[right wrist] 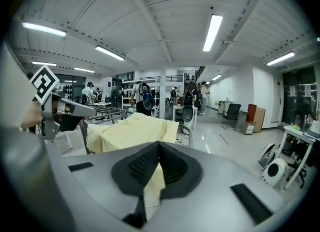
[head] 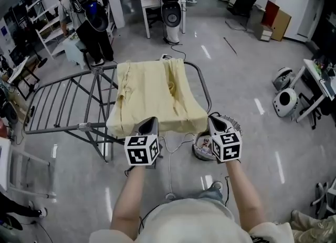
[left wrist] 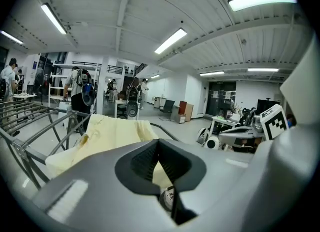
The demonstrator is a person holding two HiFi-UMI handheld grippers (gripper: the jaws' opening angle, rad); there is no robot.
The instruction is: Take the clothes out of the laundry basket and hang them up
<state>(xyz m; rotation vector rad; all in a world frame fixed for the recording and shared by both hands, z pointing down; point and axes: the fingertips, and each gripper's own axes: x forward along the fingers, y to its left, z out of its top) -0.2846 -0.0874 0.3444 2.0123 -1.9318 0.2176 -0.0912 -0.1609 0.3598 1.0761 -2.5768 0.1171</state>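
Observation:
A pale yellow garment [head: 155, 97] lies spread over the right end of a grey folding drying rack [head: 68, 105]. Below its front hem, a round laundry basket [head: 200, 148] stands on the floor, partly hidden by my right gripper. My left gripper [head: 149, 119] is at the hem's left corner and my right gripper [head: 215, 118] at its right corner. Both are shut, with nothing between the jaws. The left gripper view shows shut tips [left wrist: 158, 141] with the garment [left wrist: 112, 133] behind them. In the right gripper view the tips [right wrist: 159, 143] also meet in front of the garment [right wrist: 132, 133].
A person with a backpack [head: 92, 21] stands beyond the rack's far left end. Two white round machines [head: 286, 100] sit on the floor to the right, beside a desk [head: 320, 79]. A cable [head: 169, 168] runs across the floor near my feet. A table [head: 157, 3] stands further back.

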